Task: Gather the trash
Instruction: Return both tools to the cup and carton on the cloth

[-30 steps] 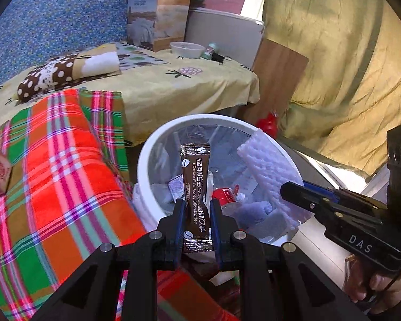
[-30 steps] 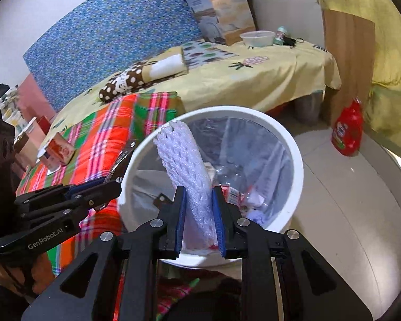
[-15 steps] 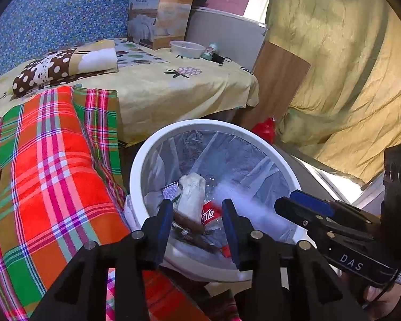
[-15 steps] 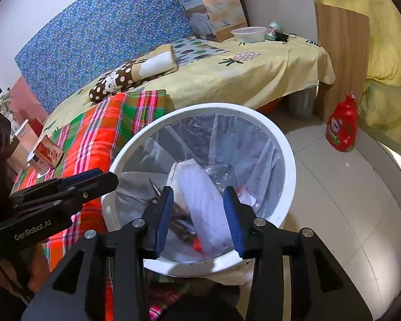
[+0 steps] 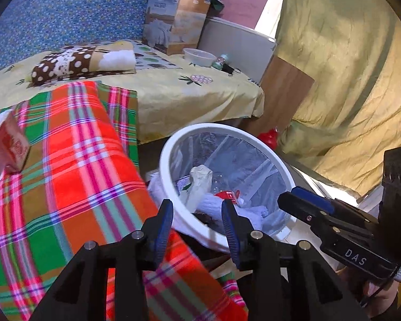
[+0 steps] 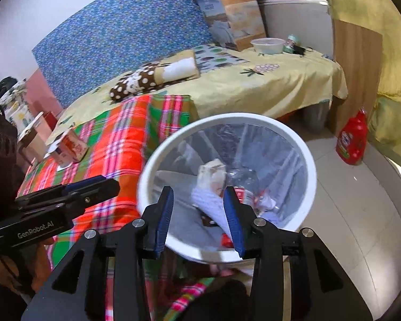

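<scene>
Bin [image 6: 311, 184] on floor right of bed [image 6: 294, 85], trash [image 6: 209, 200] inside bin, carton [image 6: 69, 147] on blanket [image 6: 120, 144]

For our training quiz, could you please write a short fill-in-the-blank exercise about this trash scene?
1. The white trash bin is lined with a clear plastic ____.
2. Both the left hand-held gripper and the right hand-held gripper have their jaws ____.
3. The red detergent bottle stands on the ____.

Missing words: bag; open; floor
</scene>
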The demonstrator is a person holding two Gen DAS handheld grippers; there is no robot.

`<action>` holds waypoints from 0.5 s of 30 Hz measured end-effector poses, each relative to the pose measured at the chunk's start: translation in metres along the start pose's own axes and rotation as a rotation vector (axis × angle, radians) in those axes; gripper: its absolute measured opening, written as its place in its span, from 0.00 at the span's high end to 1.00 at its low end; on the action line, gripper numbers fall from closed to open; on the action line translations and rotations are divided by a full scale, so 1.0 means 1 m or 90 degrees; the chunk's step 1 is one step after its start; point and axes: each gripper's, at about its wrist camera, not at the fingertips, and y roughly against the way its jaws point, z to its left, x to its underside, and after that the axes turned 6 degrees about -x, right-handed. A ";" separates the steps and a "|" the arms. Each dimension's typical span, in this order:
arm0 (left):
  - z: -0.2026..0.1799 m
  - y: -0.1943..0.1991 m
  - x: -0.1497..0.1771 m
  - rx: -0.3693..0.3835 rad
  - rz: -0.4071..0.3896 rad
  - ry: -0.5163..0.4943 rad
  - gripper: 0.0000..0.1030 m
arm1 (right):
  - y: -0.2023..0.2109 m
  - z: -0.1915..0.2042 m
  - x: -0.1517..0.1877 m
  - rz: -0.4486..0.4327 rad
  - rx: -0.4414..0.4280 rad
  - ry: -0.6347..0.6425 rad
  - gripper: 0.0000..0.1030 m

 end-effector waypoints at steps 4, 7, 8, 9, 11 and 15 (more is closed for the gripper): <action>0.010 0.017 0.006 -0.010 -0.009 0.013 0.64 | 0.004 0.015 0.001 -0.004 -0.015 0.022 0.60; 0.017 0.029 0.012 -0.010 -0.020 0.017 0.64 | 0.006 0.027 0.003 -0.004 -0.028 0.037 0.60; 0.020 0.034 0.014 -0.012 -0.023 0.020 0.64 | 0.006 0.032 0.004 -0.004 -0.033 0.044 0.60; 0.022 0.037 0.015 -0.013 -0.026 0.023 0.64 | 0.007 0.037 0.005 -0.004 -0.036 0.048 0.60; 0.028 0.046 0.019 -0.019 -0.034 0.032 0.64 | 0.007 0.045 0.007 -0.002 -0.047 0.058 0.60; 0.040 0.062 0.028 -0.035 -0.048 0.049 0.64 | 0.008 0.061 0.011 0.000 -0.069 0.078 0.60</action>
